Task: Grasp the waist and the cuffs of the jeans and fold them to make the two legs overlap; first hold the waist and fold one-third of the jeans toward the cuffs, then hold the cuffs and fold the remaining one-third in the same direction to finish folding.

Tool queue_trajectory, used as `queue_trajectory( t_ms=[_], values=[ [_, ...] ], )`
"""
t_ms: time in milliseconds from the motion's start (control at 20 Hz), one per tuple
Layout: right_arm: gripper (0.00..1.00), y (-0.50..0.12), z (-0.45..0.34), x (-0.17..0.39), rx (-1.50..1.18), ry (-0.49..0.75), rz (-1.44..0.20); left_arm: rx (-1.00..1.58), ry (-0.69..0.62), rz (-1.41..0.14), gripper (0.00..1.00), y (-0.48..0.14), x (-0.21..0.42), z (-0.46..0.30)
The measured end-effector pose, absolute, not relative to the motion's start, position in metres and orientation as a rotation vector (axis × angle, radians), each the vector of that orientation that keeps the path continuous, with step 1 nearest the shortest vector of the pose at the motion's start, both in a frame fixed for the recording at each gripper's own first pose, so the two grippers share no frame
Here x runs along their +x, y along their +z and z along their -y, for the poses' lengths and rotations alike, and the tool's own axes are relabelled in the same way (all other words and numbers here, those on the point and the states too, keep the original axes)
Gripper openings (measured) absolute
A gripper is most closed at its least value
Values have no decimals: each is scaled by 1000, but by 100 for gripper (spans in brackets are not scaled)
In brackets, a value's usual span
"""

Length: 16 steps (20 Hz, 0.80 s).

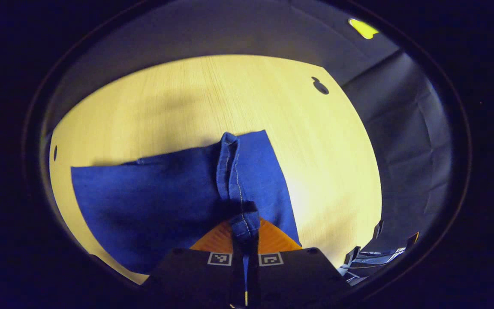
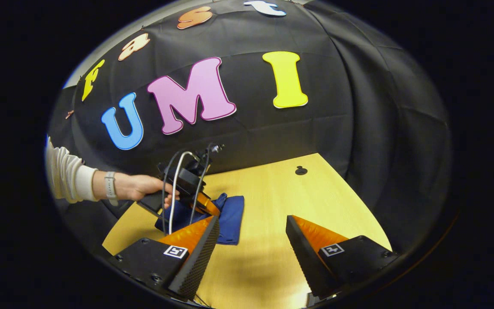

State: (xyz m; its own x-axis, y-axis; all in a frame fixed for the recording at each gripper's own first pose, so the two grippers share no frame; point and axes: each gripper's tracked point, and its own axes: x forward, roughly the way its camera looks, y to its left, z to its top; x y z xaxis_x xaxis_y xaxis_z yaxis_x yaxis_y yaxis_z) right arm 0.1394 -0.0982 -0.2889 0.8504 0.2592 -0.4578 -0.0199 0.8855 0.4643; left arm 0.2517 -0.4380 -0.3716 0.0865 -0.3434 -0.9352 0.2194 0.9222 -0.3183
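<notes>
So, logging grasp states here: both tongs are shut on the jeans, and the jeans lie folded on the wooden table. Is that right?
Not quite. Only the left tongs are shut on the jeans, as the left gripper view shows. The right gripper view shows the right tongs open, with bare table between the fingers. The jeans do lie folded on the wooden table.

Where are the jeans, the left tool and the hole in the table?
jeans (image 1: 152,201), left gripper view, flat panel of denim.
left tool (image 1: 245,231), left gripper view, between its fingertips, shut on the seam.
table hole (image 2: 301,171), right gripper view, its dark middle.
</notes>
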Motion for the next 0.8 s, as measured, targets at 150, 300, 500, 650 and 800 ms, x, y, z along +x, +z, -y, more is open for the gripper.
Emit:
queue_trajectory(
  t_ms=[150,300,500,650,800],
  values=[
    [96,-298,103,136,445,161,-561,-149,-445,-1391,23,-379,259,456],
    [96,-301,91,144,463,199,-574,-228,-572,-1245,77,-336,262,489],
    [96,-272,69,175,425,273,-525,-100,-639,-855,98,-228,271,473],
    [96,-229,56,202,359,311,-433,-91,-571,-612,97,-137,254,427],
    [96,-179,45,214,300,325,-338,-85,-396,-422,96,-72,203,360]
  ],
)
